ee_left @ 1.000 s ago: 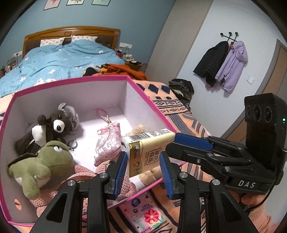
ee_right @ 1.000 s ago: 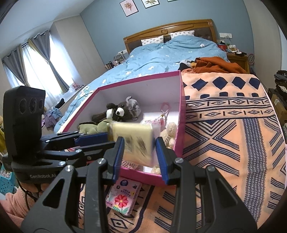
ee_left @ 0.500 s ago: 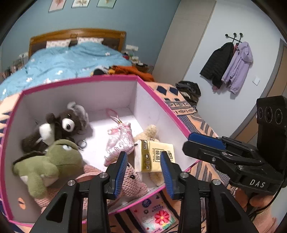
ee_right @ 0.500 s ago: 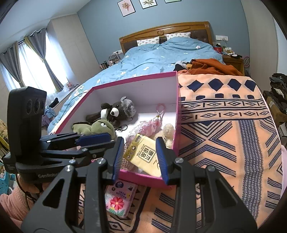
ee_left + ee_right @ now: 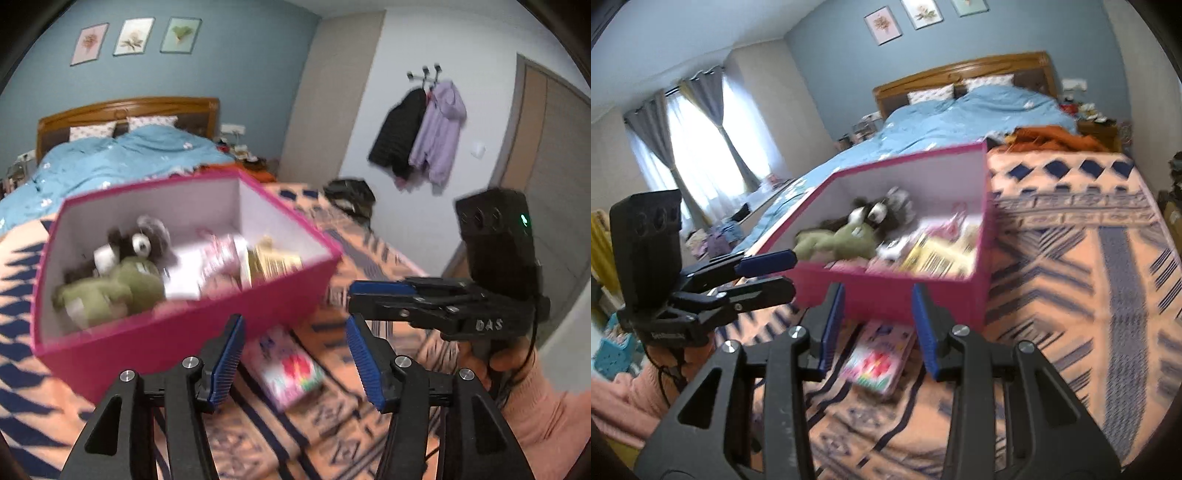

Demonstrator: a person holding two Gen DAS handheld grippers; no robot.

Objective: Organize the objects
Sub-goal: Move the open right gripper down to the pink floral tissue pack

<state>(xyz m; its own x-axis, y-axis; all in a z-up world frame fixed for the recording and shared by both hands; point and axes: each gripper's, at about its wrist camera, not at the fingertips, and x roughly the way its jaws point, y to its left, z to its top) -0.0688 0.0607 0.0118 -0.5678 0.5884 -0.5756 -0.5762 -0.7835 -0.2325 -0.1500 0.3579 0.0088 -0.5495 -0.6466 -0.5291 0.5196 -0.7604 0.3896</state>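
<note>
Patterned blanket (image 5: 1071,280) bears flowered packet (image 5: 875,363) beneath empty parted jaws.

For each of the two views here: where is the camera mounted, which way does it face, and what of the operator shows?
Left wrist: on the left hand-held gripper, open, facing the pink box and bed headboard; the right hand-held gripper and its hand show at right.
Right wrist: on the right hand-held gripper, open, facing the box and bed; the left hand-held gripper shows at left.
Shared: box, plush toys, flowered packet on the blanket.
</note>
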